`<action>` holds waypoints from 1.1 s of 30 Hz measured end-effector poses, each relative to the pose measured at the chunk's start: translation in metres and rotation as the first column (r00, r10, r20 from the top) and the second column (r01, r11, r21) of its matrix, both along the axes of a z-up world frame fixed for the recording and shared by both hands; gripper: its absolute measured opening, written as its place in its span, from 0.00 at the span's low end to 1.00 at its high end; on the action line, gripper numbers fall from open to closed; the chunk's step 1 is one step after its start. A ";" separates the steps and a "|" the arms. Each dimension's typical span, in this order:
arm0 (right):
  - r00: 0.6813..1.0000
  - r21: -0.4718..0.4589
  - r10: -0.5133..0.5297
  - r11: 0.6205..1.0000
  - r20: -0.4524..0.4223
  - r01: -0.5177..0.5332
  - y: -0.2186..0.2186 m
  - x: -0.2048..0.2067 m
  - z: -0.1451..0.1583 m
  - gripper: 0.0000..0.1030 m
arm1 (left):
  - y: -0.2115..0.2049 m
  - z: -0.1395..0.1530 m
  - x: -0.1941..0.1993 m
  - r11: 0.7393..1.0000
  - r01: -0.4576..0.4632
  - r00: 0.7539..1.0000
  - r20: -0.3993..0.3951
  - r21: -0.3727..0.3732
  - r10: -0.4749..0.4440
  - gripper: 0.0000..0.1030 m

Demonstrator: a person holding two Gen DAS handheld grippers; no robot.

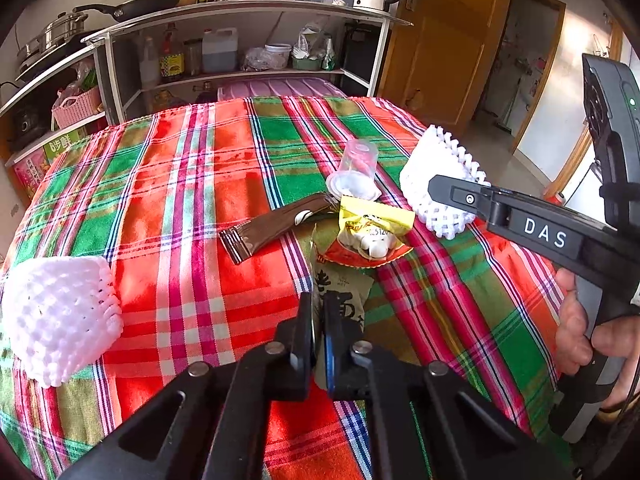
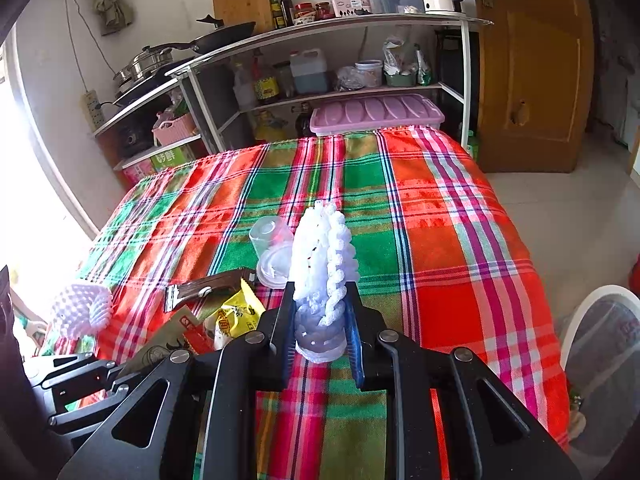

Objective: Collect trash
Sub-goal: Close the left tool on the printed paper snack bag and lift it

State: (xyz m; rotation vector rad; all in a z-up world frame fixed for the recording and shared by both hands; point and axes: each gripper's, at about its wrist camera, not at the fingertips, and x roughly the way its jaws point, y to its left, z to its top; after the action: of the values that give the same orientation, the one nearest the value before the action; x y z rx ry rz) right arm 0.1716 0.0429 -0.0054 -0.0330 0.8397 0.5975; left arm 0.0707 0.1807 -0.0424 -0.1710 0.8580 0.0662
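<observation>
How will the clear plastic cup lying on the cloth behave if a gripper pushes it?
The clear plastic cup lies on its side, so it will probably roll. It looks thin and empty, so likely light and easy to crush. Its loose lid may slide away.

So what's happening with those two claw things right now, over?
Left gripper shut on green wrapper. Right gripper shut on white foam net. Brown packet, yellow wrapper, plastic cup, second foam net on tablecloth.
</observation>
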 end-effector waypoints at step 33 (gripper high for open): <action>1.000 0.066 -0.013 0.998 0.015 0.012 -0.036 -0.033 0.013 0.21 | -0.020 -0.009 0.008 0.992 0.025 0.999 -0.043 0.126 -0.020 0.38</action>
State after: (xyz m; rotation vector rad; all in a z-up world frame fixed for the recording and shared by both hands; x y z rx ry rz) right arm 0.1390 0.0073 0.0077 0.0276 0.8043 0.6121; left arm 0.0782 0.1607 -0.0515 -0.0411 0.8941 0.1031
